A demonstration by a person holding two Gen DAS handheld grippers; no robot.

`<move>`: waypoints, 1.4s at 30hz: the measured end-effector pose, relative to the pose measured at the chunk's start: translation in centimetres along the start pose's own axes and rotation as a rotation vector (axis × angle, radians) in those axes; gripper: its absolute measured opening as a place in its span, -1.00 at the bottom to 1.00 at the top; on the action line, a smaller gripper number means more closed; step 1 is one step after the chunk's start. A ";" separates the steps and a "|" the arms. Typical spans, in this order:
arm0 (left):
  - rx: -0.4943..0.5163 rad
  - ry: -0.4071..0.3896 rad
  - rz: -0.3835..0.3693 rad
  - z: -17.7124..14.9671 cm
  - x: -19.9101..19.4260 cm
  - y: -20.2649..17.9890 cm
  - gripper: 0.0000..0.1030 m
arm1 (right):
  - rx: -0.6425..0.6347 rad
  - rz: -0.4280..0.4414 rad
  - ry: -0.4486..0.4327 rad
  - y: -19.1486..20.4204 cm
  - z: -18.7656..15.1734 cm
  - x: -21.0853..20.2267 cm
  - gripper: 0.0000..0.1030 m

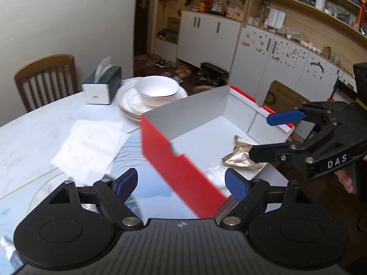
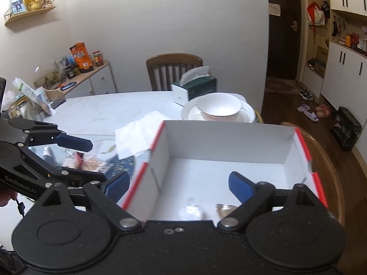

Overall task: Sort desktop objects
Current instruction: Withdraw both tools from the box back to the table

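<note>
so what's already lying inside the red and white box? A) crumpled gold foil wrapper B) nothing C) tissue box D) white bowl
A: a crumpled gold foil wrapper lies on the floor of the red and white box, just beyond the lower finger of the open right tongs; the tissue box and white bowl sit outside on the table.
</note>
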State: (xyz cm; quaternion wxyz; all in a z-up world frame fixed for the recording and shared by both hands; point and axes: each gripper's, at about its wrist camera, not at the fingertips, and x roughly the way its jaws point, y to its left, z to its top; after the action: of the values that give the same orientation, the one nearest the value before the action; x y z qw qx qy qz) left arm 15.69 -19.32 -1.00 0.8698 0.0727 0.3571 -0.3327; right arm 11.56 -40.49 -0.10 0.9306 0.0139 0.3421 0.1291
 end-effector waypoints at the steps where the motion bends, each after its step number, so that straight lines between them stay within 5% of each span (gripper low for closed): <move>1: -0.009 -0.005 0.003 -0.3 -0.5 0.5 0.62 | -0.003 0.002 0.001 0.7 0.0 0.1 0.84; 9: -0.053 -0.035 0.059 -2.9 -4.0 4.9 1.00 | -0.018 0.032 0.001 6.1 0.5 0.6 0.85; 25: -0.145 -0.047 0.160 -8.2 -10.6 14.8 1.00 | -0.079 0.108 0.031 17.6 1.3 3.9 0.85; 42: -0.212 -0.030 0.303 -12.6 -14.0 23.7 1.00 | -0.124 0.149 0.075 25.1 1.4 8.0 0.85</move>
State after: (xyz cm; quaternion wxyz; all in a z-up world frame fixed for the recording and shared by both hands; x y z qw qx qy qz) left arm 16.10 10.84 -3.56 0.9179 0.0286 0.3623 -0.1592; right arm 12.54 -14.16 -1.27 0.9040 -0.0234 0.3663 0.2192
